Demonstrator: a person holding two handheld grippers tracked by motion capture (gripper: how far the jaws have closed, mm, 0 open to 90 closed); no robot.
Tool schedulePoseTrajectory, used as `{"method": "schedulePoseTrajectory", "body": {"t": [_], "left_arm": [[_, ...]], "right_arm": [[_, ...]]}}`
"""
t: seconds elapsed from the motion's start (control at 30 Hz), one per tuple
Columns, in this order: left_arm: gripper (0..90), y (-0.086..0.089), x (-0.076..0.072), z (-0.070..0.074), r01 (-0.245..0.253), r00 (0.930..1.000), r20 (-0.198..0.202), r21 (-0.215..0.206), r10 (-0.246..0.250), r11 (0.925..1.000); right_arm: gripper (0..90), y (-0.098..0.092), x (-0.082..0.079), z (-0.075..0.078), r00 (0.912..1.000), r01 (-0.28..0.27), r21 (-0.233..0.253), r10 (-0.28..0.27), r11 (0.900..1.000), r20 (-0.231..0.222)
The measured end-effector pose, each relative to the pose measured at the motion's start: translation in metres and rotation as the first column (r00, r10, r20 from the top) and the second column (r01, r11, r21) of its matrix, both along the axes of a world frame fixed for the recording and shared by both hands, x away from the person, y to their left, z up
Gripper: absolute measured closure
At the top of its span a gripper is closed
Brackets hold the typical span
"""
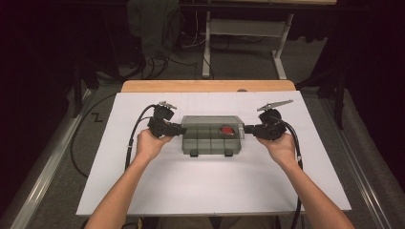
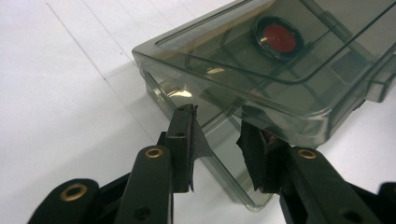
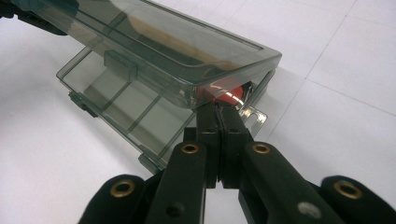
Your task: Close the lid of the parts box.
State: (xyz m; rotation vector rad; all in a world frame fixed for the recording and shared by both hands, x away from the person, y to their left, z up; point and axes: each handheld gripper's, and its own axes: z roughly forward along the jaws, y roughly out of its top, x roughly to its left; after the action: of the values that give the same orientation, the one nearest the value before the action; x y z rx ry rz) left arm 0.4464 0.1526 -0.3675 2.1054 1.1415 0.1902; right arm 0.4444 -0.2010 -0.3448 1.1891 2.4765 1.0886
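Observation:
A smoky see-through compartment box (image 1: 210, 136) lies mid-table, its lid (image 2: 261, 60) lifted a little off the base (image 3: 135, 112). A round red piece (image 1: 226, 130) sits in a right-hand compartment, also seen through the lid (image 2: 279, 37) and under the lid's edge (image 3: 224, 91). My left gripper (image 1: 180, 129) is at the box's left end, open, its jaws astride the base's end wall (image 2: 219, 135). My right gripper (image 1: 247, 129) is at the right end, shut, its tips (image 3: 219, 109) poked in under the lid's end beside the red piece.
The box rests on a white board (image 1: 215, 191) with a wooden strip (image 1: 205, 86) along its far edge. Two latches (image 1: 194, 153) hang at the box's near side. Cables trail from both grippers off the near edge. A desk frame (image 1: 243, 33) stands on the floor beyond.

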Motion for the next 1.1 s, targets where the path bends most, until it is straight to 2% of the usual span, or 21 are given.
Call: {"method": "schedulePoseTrajectory", "body": {"t": [0.17,0.27,0.37,0.6,0.77,0.87,0.93,1.1], "left_arm": [[65.9,0.004,-0.003,0.001,-0.006,0.9999,-0.009,0.006,0.006,1.0000],[67.1,0.007,-0.005,0.002,-0.037,0.9993,-0.002,0.032,0.037,0.9988],[68.8,0.008,-0.005,0.004,-0.054,0.9986,0.003,0.039,0.054,0.9978],[70.1,0.009,-0.005,0.006,-0.089,0.9960,0.011,0.022,0.089,0.9958],[70.6,0.010,-0.005,0.007,-0.094,0.9956,0.009,0.020,0.093,0.9954],[70.9,0.012,-0.005,0.009,-0.105,0.9944,0.017,0.005,0.104,0.9945],[70.9,0.013,-0.006,0.012,-0.111,0.9933,0.031,-0.021,0.111,0.9936],[71.0,0.012,-0.009,0.017,-0.094,0.9926,0.072,-0.055,0.098,0.9941]], "right_arm": [[90.0,0.000,-0.001,-0.003,1.0000,0.001,0.004,-0.001,1.000,-0.007],[90.0,-0.001,-0.002,-0.005,0.9999,0.000,0.005,0.000,1.000,-0.012],[90.0,-0.001,-0.002,-0.006,0.9999,-0.003,0.004,0.003,1.000,-0.013],[90.0,-0.003,-0.005,-0.010,0.9997,-0.009,0.007,0.009,1.000,-0.022],[90.0,-0.004,-0.006,-0.011,0.9996,-0.010,0.010,0.010,1.000,-0.027],[90.0,-0.004,-0.006,-0.012,0.9995,-0.011,0.010,0.011,1.000,-0.029],[90.0,-0.004,-0.006,-0.013,0.9995,-0.012,0.010,0.013,1.000,-0.029],[90.0,-0.004,-0.007,-0.017,0.9992,-0.017,0.006,0.017,1.000,-0.037]]}}
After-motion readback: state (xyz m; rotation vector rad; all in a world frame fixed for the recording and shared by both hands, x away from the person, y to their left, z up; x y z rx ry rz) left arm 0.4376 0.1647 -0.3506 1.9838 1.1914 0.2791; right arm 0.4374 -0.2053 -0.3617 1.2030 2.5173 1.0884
